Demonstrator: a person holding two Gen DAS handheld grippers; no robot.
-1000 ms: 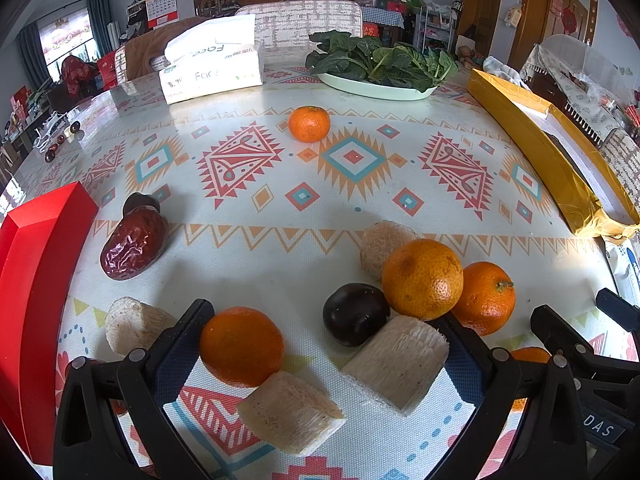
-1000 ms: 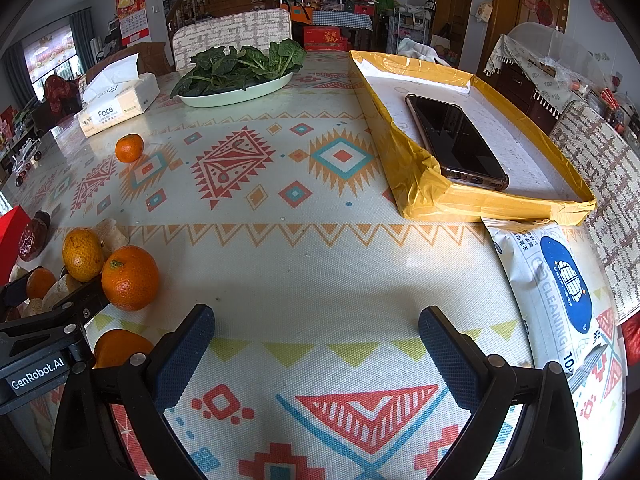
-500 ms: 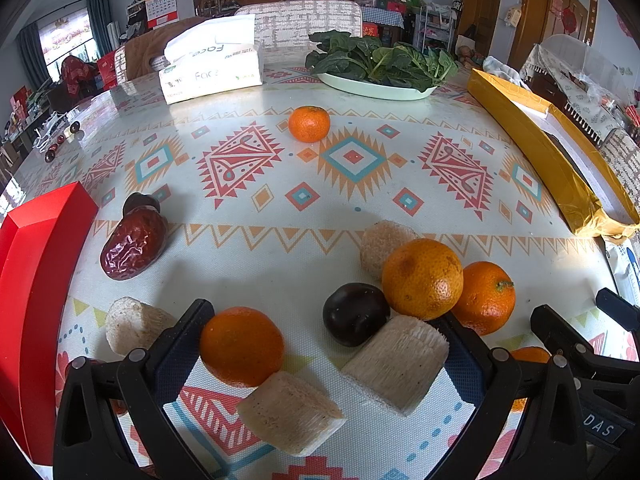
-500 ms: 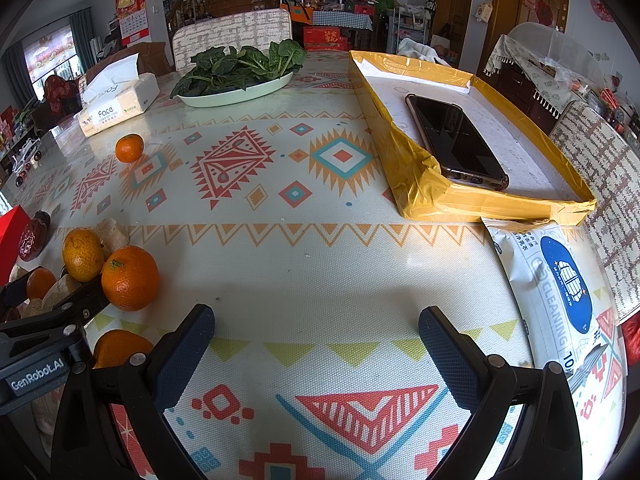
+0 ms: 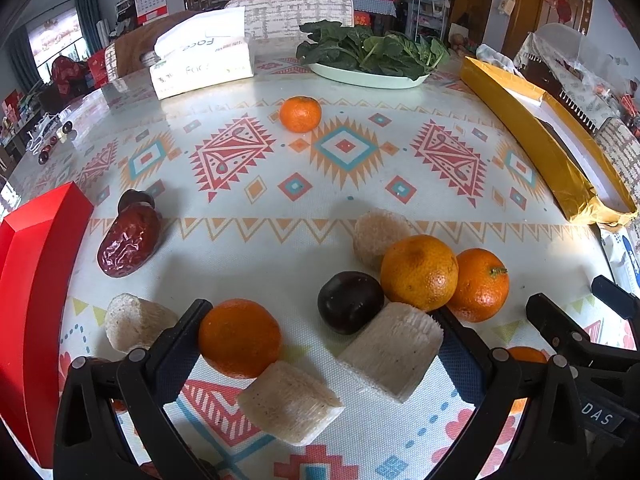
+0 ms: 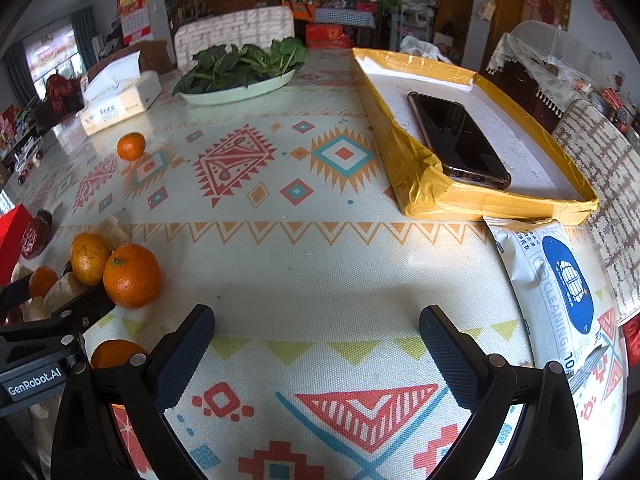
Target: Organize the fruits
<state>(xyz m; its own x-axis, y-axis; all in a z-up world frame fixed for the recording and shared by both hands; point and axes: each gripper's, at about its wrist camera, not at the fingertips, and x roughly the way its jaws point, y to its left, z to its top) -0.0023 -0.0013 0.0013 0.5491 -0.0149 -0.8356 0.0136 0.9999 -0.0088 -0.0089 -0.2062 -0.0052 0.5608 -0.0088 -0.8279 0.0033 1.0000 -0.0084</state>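
Patterned tablecloth [image 6: 320,264], scattered oranges [image 5: 418,272], cluttered room, staircase behind

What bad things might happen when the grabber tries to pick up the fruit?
1. The left gripper is open with an orange, two sugarcane chunks and a dark plum crowded between its fingers; closing might pinch the wrong one or squash something.
2. The round fruit may roll if nudged, like the two oranges touching each other.
3. A phone lies in the yellow tray; fruit dropped there might hit it.
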